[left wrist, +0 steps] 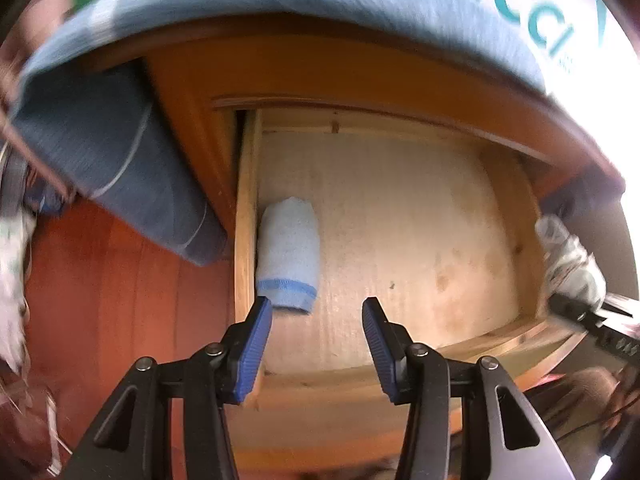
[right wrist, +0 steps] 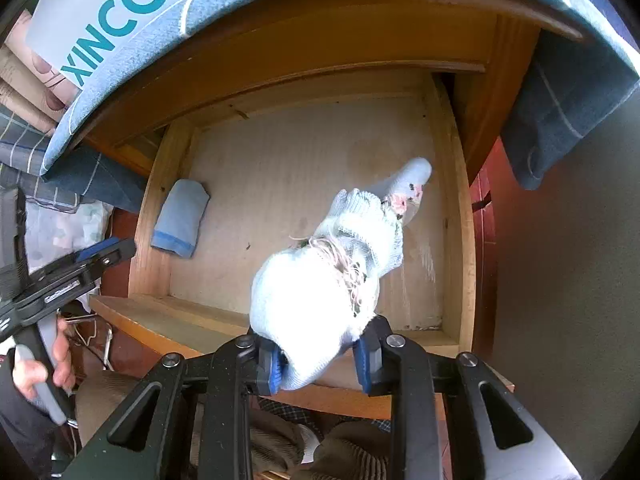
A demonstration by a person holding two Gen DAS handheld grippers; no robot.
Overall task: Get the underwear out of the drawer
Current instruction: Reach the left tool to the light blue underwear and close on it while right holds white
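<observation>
Fingers of the right gripper (right wrist: 316, 360) pinch a pale, bunched garment (right wrist: 320, 292), taken here to be the underwear, at its near end; fingers of the left gripper (left wrist: 317, 332) are spread wide with nothing between them, poised over the near-left part of the open drawer (left wrist: 244, 220). Pale garment hangs above the drawer's right half, near the front rail, long axis running from the fingers toward the far-right corner, narrow tip (right wrist: 416, 176) pointing away. A second, folded light-blue piece (left wrist: 289, 254) lies flat against the left wall, long axis front to back, banded hem toward the front edge. Risks, judged: grip is on a loose bunch, so fabric could slip free; trailing threads (right wrist: 348, 264) might snag the front rail on withdrawal; left finger could strike the left wall.
</observation>
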